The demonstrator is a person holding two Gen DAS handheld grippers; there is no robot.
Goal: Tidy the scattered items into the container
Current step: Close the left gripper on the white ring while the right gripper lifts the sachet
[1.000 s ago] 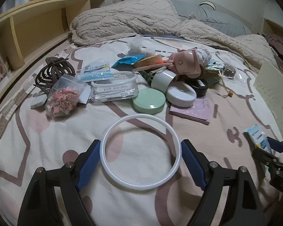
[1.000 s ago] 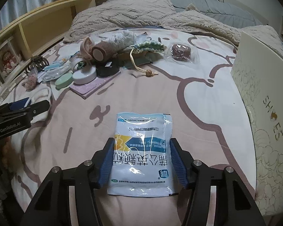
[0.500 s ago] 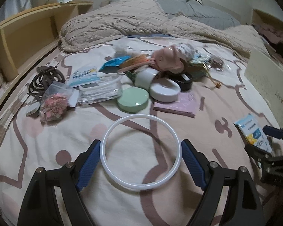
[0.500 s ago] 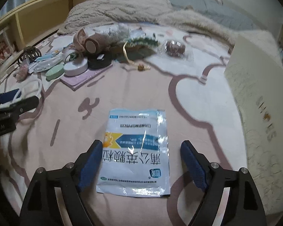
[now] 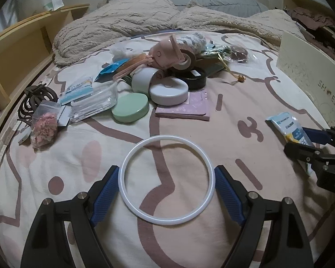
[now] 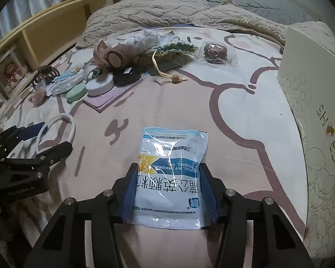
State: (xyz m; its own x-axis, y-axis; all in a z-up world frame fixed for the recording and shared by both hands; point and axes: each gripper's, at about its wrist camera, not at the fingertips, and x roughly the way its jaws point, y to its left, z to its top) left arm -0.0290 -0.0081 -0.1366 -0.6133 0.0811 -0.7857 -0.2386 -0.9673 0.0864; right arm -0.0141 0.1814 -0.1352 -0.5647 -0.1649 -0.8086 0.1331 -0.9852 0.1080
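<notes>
nearest in the left wrist view, the left gripper (image 5: 167, 192) holds a white ring (image 5: 167, 179) between its blue pads (image 5: 106, 189), jaws standing wide with a pad pressed to each side of the ring, above the pink patterned bedsheet (image 5: 212, 134). likewise in the right wrist view, the right gripper (image 6: 168, 192) is clamped on the lower half of a blue-and-white sachet (image 6: 170, 176), its pads tight against both edges of the packet, which lies flat on the sheet. just beyond the ring sits a green round case (image 5: 130, 108), touching a white round case (image 5: 168, 92) that rests on a pink notebook (image 5: 185, 111). to the left of these lie a clear plastic box (image 5: 93, 105), a small bag of pink bits (image 5: 44, 126) and a brown hair claw (image 5: 36, 97). farther back, a black round tin (image 5: 194, 78), a pink handheld fan (image 5: 167, 54) and a knitted drawstring pouch (image 6: 174, 48) crowd together in a heap. at the right edge stands the cream shoe box (image 6: 312, 102), well apart from the heap. a beige blanket (image 5: 145, 17) is bunched across the far end of the bed.
</notes>
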